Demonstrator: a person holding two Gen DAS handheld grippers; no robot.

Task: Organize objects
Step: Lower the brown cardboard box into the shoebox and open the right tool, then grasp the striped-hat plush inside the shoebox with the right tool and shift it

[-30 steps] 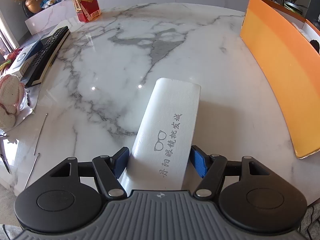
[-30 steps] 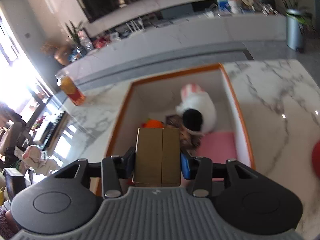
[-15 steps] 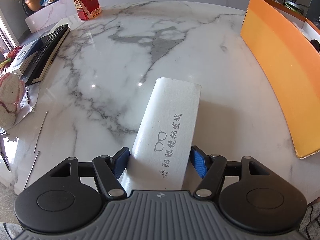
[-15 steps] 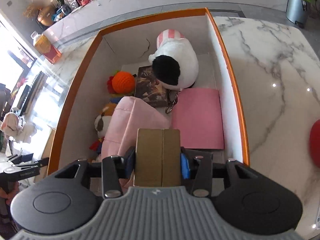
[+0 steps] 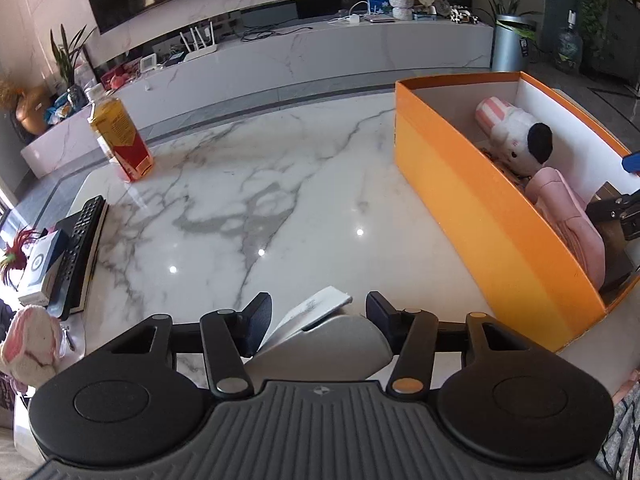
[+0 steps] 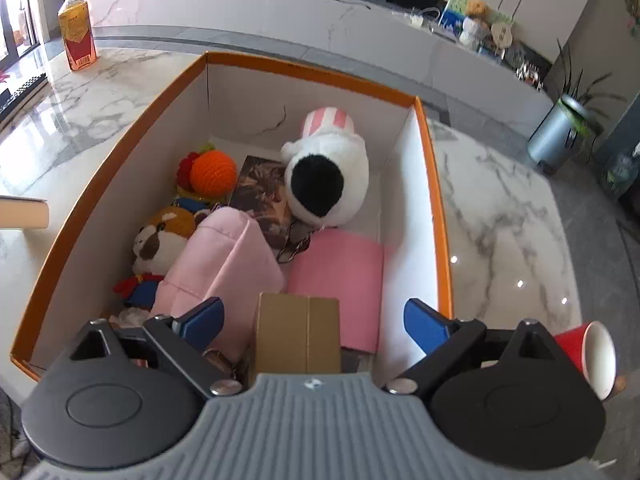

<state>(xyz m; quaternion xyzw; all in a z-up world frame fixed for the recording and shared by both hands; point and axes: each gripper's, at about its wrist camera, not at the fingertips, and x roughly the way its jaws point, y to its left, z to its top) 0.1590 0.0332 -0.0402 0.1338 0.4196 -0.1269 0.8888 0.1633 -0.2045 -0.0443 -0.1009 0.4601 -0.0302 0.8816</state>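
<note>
1. Since half a second ago, my right gripper (image 6: 310, 320) has let go: its blue fingers (image 6: 202, 320), which were pinching the brown cardboard box (image 6: 298, 338), now stand spread wide on either side of it without touching it.
2. That brown cardboard box sits inside the orange storage box (image 6: 120, 160), at the near end, against the pink pouch (image 6: 224, 264) on its left and the flat pink case (image 6: 340, 276) on its right.
3. My left view has tilted up in the same time. The white glasses case (image 5: 316, 320), earlier stretched out flat ahead of the fingers, now shows only its near rounded end and a sliver of its printed top.
4. My left gripper (image 5: 318, 318) has its fingers (image 5: 256, 320) on either side of that glasses case. They look closed against it, though the contact itself is hard to see from this angle.
5. The relation that matters next: the orange storage box lies ahead and to the right of my left gripper, well apart, with bare marble table (image 5: 240, 208) between.
6. The glasses case's long axis runs forward along the fingers, roughly in line with the storage box's long side.
7. My judgement: the left hand carries next, while the right must lift clear of the box's near end first.
</note>
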